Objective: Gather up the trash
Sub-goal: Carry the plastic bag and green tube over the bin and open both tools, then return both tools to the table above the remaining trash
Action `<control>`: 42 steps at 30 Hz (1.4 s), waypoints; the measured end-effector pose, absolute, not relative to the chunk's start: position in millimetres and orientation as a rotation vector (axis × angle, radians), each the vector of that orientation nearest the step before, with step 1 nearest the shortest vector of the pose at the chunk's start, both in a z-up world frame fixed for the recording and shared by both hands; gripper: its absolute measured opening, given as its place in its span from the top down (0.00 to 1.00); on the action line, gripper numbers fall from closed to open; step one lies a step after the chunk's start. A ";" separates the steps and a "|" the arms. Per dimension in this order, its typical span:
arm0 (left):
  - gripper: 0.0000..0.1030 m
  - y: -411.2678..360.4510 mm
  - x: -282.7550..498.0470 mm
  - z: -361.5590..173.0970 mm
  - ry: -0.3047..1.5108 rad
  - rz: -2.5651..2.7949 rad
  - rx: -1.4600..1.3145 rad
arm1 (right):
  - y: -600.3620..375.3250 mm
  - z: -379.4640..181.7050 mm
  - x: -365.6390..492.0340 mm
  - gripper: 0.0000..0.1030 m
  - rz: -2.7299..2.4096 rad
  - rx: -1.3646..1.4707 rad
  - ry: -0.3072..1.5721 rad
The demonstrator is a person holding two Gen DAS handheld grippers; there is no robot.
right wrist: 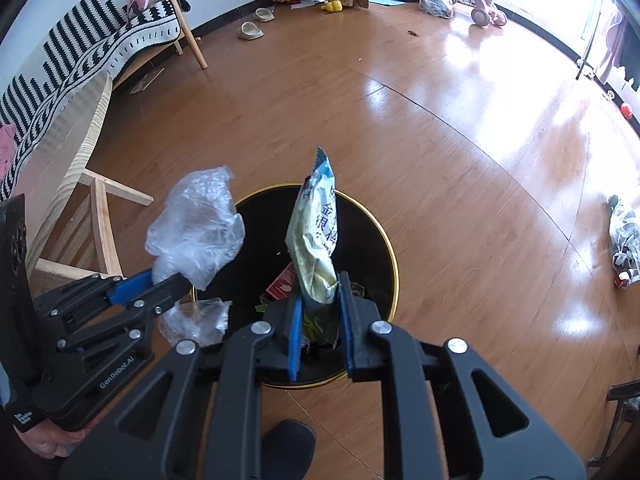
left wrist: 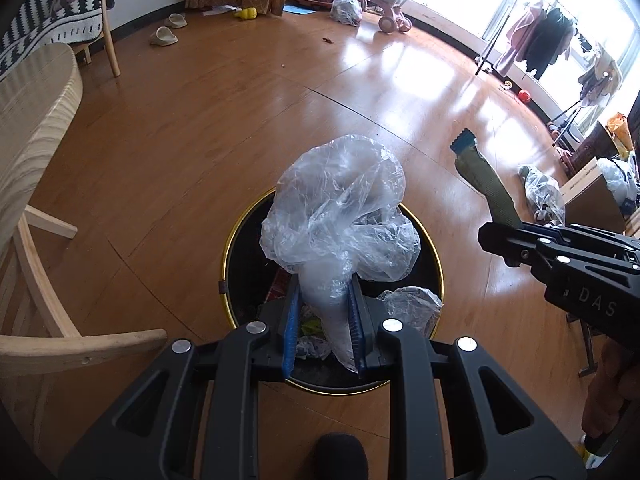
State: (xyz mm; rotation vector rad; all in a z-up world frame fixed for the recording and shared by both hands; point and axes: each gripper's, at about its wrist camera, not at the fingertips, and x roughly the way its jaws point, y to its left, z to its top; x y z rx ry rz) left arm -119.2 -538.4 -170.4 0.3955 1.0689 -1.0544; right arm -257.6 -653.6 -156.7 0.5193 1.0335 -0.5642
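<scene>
Right wrist view: both hand-held grippers clamped, left (left wrist: pixel 324 324) on plastic bag (left wrist: pixel 340 208), right (right wrist: pixel 320 320) on snack wrapper (right wrist: pixel 316 232), above bin rim (right wrist: pixel 390 248).

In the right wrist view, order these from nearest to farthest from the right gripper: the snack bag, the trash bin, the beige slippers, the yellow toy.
1. snack bag, held between the jaws of the right gripper.
2. trash bin, directly below and ahead.
3. beige slippers, far left, near the sofa.
4. yellow toy, farther still, by the curtain.

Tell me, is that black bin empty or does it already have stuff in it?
Not empty. The black bin already holds a red packet and crumpled wrappers at its bottom, though most of its dark inside looks unfilled.
</scene>
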 end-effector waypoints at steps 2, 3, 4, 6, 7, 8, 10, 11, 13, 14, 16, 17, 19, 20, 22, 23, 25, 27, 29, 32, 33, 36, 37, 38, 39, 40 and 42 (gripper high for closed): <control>0.79 -538.5 -117.8 -169.8 1.069 -1.064 0.391 | -653.7 -156.3 -259.9 0.84 -0.567 0.521 1.032; 0.79 -538.1 -116.6 -169.8 1.066 -1.067 0.394 | -654.3 -156.5 -260.4 0.84 -0.568 0.525 1.031; 0.79 -539.5 -117.4 -169.7 1.064 -1.068 0.396 | -653.5 -156.5 -261.5 0.84 -0.570 0.529 1.029; 0.79 -539.9 -117.9 -170.0 1.068 -1.076 0.396 | -653.4 -156.9 -262.3 0.84 -0.574 0.533 1.028; 0.74 -540.6 -118.7 -170.7 1.067 -1.076 0.398 | -653.4 -156.7 -262.3 0.84 -0.574 0.534 1.028; 0.61 -541.2 -119.2 -171.5 1.068 -1.072 0.405 | -652.5 -156.3 -261.9 0.84 -0.575 0.535 1.027; 0.32 -538.6 -118.8 -170.9 1.061 -1.064 0.404 | -651.8 -155.6 -261.0 0.84 -0.573 0.538 1.025; 0.31 -537.0 -119.7 -168.4 1.047 -1.062 0.398 | -651.2 -154.9 -260.4 0.84 -0.571 0.540 1.022; 0.30 -536.0 -120.6 -166.7 1.042 -1.069 0.408 | -650.3 -154.4 -260.0 0.84 -0.568 0.544 1.019; 0.30 -535.5 -122.0 -166.0 1.043 -1.072 0.407 | -649.7 -154.0 -259.3 0.84 -0.566 0.544 1.019; 0.30 -534.2 -122.1 -164.4 1.039 -1.070 0.408 | -649.3 -154.6 -259.0 0.84 -0.560 0.549 1.018; 0.30 -533.7 -122.1 -163.7 1.037 -1.070 0.411 | -648.7 -154.9 -258.2 0.84 -0.556 0.552 1.019; 0.30 -534.6 -121.7 -161.6 1.031 -1.068 0.413 | -647.6 -155.1 -256.4 0.84 -0.551 0.558 1.021; 0.30 -535.0 -122.2 -160.5 1.028 -1.067 0.412 | -647.6 -155.3 -255.7 0.84 -0.549 0.560 1.022; 0.30 -532.5 -121.2 -156.0 1.019 -1.068 0.411 | -647.9 -155.7 -254.0 0.84 -0.543 0.567 1.025; 0.30 -531.8 -122.1 -153.9 1.014 -1.067 0.409 | -647.9 -155.9 -252.9 0.84 -0.541 0.570 1.027; 0.29 -528.1 -121.1 -148.7 1.004 -1.071 0.407 | -647.9 -156.1 -250.0 0.84 -0.540 0.574 1.031; 0.28 -522.8 -119.8 -142.3 0.990 -1.072 0.404 | -647.8 -157.3 -248.1 0.81 -0.539 0.585 1.036; 0.28 -519.2 -119.0 -135.8 0.978 -1.073 0.400 | -648.3 -157.1 -246.5 0.72 -0.543 0.593 1.036; 0.27 -509.3 -115.5 -123.6 0.954 -1.073 0.391 | -647.4 -153.3 -244.4 0.40 -0.550 0.602 1.017; 0.27 -505.4 -114.5 -119.6 0.947 -1.072 0.388 | -646.7 -150.7 -243.3 0.40 -0.551 0.600 1.011; 0.25 -488.3 -107.2 -103.9 0.923 -1.064 0.373 | -641.7 -144.5 -238.0 0.40 -0.544 0.600 1.000; 0.24 -482.4 -104.2 -98.7 0.918 -1.062 0.363 | -639.9 -142.6 -235.5 0.40 -0.542 0.596 0.998; 0.21 -473.4 -99.9 -91.6 0.911 -1.058 0.348 | -635.7 -138.8 -230.5 0.35 -0.538 0.588 0.994; 0.20 -464.9 -96.4 -84.8 0.901 -1.051 0.336 | -631.2 -134.7 -225.8 0.33 -0.539 0.575 0.987; 0.20 -456.0 -92.5 -78.1 0.892 -1.041 0.327 | -627.4 -130.5 -220.9 0.32 -0.535 0.564 0.982; 0.19 -431.9 -81.0 -60.1 0.874 -1.021 0.294 | -614.8 -118.9 -206.8 0.29 -0.515 0.546 0.958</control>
